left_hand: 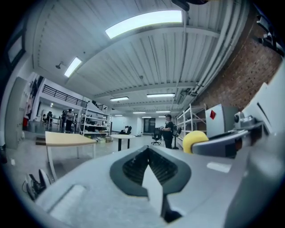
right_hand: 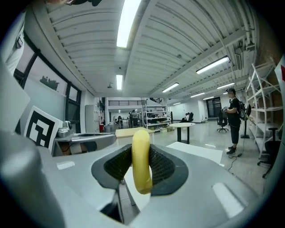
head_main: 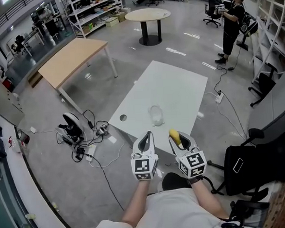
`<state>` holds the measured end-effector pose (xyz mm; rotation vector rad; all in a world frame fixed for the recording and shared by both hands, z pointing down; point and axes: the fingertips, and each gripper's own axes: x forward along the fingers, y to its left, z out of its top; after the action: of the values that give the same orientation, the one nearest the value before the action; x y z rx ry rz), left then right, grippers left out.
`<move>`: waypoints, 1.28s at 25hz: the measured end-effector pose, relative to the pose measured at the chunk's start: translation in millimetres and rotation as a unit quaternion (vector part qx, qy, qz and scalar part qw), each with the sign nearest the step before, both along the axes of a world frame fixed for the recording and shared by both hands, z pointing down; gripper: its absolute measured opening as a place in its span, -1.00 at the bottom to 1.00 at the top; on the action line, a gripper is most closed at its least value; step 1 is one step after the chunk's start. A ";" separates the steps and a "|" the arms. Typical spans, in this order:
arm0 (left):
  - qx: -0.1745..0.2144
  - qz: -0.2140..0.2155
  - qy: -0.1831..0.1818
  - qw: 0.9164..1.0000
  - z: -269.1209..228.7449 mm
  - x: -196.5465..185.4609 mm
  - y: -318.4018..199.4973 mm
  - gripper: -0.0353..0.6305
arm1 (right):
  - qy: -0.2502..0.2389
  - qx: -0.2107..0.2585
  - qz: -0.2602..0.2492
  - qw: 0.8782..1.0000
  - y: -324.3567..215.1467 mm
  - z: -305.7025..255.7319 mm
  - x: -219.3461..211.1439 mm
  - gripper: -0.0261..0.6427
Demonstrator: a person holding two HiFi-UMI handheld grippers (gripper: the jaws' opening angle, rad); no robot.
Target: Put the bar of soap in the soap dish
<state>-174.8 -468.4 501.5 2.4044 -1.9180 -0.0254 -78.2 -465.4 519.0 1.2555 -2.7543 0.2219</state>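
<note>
Right tongs (head_main: 177, 139) clenched on yellow soap bar (head_main: 174, 134), L tongs (head_main: 147, 138) pinched shut w/ nothing, both by near edge of desk (head_main: 179, 84); clear soap dish (head_main: 156, 116) sits mid that edge, so best bring bar over it, lower flat, then let go.

We wore a pale shirt (head_main: 163, 213). Left gripper (head_main: 145, 139) and right gripper (head_main: 178, 138) had light grey shells, each narrowing to a point. Each carried a white cube (head_main: 142, 167) printed with black square markers. Seen along the jaws, the pads (right_hand: 162, 168) were dark and ribbed, framed by a black surround in smooth grey plastic.
</note>
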 end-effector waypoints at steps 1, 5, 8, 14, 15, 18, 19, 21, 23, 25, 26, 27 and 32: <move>-0.003 0.005 0.001 1.000 2.7 0.0 -4.5 -0.89 | -0.008 -0.014 -0.001 1.000 -6.4 3.8 -2.1 -0.56; -0.001 0.010 -0.010 1.000 22.4 -8.9 -27.8 -0.89 | -0.032 -0.045 0.004 0.998 -44.6 9.4 -10.6 -0.56; -0.011 0.004 -0.006 1.000 24.9 -16.7 -49.8 -0.89 | -0.031 -0.054 -0.002 0.998 -72.0 14.2 -18.4 -0.56; -0.041 -0.012 -0.007 0.999 56.3 -30.5 -83.9 -0.89 | -0.028 -0.106 -0.036 0.993 -108.2 45.0 -34.3 -0.56; -0.047 -0.011 -0.008 0.999 60.3 -30.8 -88.8 -0.89 | -0.029 -0.116 -0.039 0.992 -114.5 51.0 -36.9 -0.56; -0.069 -0.008 -0.007 0.998 75.9 -34.9 -107.0 -0.89 | -0.024 -0.144 -0.046 0.988 -136.2 71.3 -45.4 -0.56; -0.078 -0.009 -0.006 0.997 82.3 -37.0 -112.2 -0.89 | -0.021 -0.153 -0.049 0.987 -142.1 79.0 -48.6 -0.56; -0.095 -0.012 -0.005 0.995 95.3 -39.6 -120.8 -0.89 | -0.012 -0.173 -0.057 0.983 -151.0 94.9 -53.3 -0.56; -0.109 -0.014 -0.004 0.994 107.5 -38.2 -129.8 -0.89 | -0.007 -0.190 -0.064 0.980 -159.8 110.0 -54.7 -0.56; -0.124 -0.014 -0.005 0.992 119.9 -37.8 -138.5 -0.89 | -0.003 -0.204 -0.069 0.977 -169.4 124.7 -57.4 -0.56; -0.131 -0.014 -0.005 0.991 126.4 -38.9 -142.3 -0.89 | -0.001 -0.210 -0.071 0.975 -174.2 131.9 -60.2 -0.56; -0.139 -0.015 -0.005 0.990 132.5 -40.2 -145.8 -0.89 | 0.003 -0.216 -0.074 0.974 -178.6 138.5 -63.3 -0.56; -0.166 -0.019 -0.004 0.986 155.1 -42.1 -161.7 -0.89 | 0.018 -0.243 -0.093 0.965 -195.4 168.4 -74.8 -0.56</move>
<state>-216.8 -630.1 656.6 2.1512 -1.8022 0.2792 -152.9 -660.7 687.4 0.8575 -2.5354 0.7875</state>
